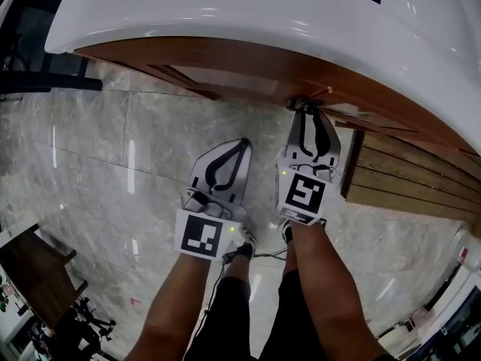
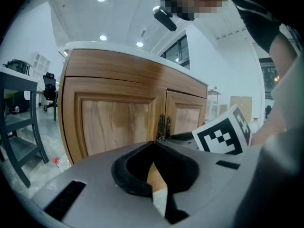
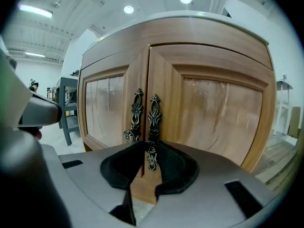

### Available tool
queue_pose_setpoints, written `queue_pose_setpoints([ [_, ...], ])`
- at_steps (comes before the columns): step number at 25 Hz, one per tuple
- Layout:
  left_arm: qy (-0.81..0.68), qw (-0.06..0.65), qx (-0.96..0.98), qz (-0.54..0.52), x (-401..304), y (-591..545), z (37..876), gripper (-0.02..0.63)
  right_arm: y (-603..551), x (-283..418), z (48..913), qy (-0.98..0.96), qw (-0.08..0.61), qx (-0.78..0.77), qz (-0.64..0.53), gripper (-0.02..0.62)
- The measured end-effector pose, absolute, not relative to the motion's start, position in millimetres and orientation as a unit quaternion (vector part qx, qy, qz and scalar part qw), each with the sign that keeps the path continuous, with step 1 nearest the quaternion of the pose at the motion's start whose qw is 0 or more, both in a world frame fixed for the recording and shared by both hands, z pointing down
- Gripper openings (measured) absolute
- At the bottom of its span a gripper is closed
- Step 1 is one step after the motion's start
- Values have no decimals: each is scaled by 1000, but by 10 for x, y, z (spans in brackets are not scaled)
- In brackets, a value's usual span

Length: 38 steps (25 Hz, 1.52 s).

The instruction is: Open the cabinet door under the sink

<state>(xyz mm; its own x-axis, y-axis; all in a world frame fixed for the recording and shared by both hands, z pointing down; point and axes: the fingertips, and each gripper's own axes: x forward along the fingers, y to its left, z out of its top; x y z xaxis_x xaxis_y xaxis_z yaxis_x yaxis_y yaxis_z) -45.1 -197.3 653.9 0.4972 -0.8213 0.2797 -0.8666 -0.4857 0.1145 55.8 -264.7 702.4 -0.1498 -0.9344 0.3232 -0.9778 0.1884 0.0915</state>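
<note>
**Right tongs on the cabinet handle, left tongs idle**

We look down on a grey veined marble floor point(image 1: 113, 149), the widest thing in the head view. Above it spreads the white glossy sink top point(image 1: 263, 13), and tucked under its rim sits the brown wooden cabinet point(image 1: 248, 62). In the right gripper view the cabinet fills the frame with two panelled doors side by side. The left-hand wooden door point(image 3: 107, 108) and the right-hand wooden door point(image 3: 213, 108) meet at a vertical seam, and both look closed. To the right of the cabinet, in the head view, lie brown slatted wooden boards point(image 1: 398, 179).

We hold the right tongs point(image 3: 149, 147) against the cabinet front at the seam. They are clamped on the round knob at the lower end of the dark ornate metal handle point(image 3: 153, 115) of the right-hand door, with a black pad on either side of the knob. A matching second dark handle point(image 3: 136, 113) hangs just beside it on the left-hand door, untouched.

The left tongs point(image 1: 242, 143) hover to the left and nearer to us, well apart from the cabinet and above the floor. Their tips are pressed together with nothing between them, leaving only the loop-shaped hollow behind the tips. In the left gripper view the two handles show small beyond those tips.
</note>
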Motion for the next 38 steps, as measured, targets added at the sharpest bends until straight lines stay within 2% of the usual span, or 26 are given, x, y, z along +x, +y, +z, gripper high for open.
queue_pose_setpoints([
  [19,-457,85,881,90,-692,-1381,6270,19,-2138,625,6995,-767,170,613,84,97],
  [24,-438,54,888,133,-633,-1183,6320,20,-1873,665,7011,-787,173,587,77,97],
  [31,-483,92,866,94,-498,-1021,6386,20,-1562,778,7045,-808,173,557,83,97],
  [38,-494,96,859,93,-215,-773,6418,20,-1318,862,7049,-833,165,522,82,98],
])
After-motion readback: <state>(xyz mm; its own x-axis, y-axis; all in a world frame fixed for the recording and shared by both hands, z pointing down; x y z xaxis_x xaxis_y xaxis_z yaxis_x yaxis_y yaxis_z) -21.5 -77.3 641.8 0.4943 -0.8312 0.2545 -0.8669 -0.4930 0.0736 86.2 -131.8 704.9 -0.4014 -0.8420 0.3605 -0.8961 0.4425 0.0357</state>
